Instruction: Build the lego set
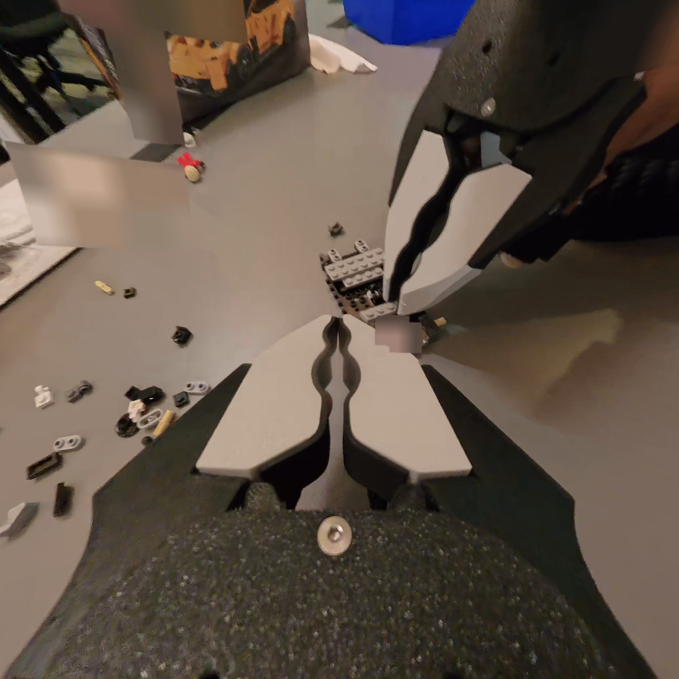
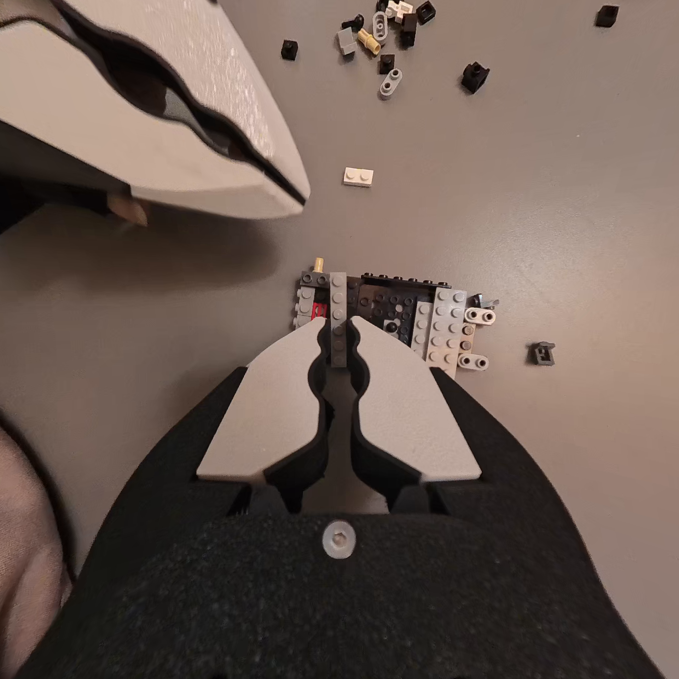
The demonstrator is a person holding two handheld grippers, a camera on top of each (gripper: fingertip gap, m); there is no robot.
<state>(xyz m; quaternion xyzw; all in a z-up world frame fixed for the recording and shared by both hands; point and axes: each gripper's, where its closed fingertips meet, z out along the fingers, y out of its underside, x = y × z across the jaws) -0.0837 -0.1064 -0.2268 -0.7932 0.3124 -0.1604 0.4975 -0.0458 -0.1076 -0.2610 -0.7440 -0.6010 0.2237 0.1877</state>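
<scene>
A part-built black and grey lego model (image 2: 444, 323) lies flat on the grey table (image 2: 551, 183). My right gripper (image 2: 338, 321) is shut on a long narrow light grey plate (image 2: 338, 294) and holds it across the model's left end, beside a red part. The left wrist view shows the same right gripper (image 1: 395, 306) with the plate (image 1: 380, 312) at its tips on the model (image 1: 354, 262). My left gripper (image 1: 338, 321) is shut with nothing between its pads, just short of the model. It also shows in the right wrist view (image 2: 303, 200), above the table to the model's left.
Several loose small black, grey and tan pieces (image 2: 385, 36) lie beyond the model, with a white two-stud plate (image 2: 358, 177) nearer and a dark grey piece (image 2: 543, 354) to the right. In the left wrist view, more pieces (image 1: 147, 404) lie left, and the set's box (image 1: 235, 55) stands behind. My hands' fingertips stand some 6 centimetres from each other. The right tips stand about 10 centimetres off the dark grey piece (image 2: 543, 354). Seen from the left wrist view (image 1: 334, 230) as well.
</scene>
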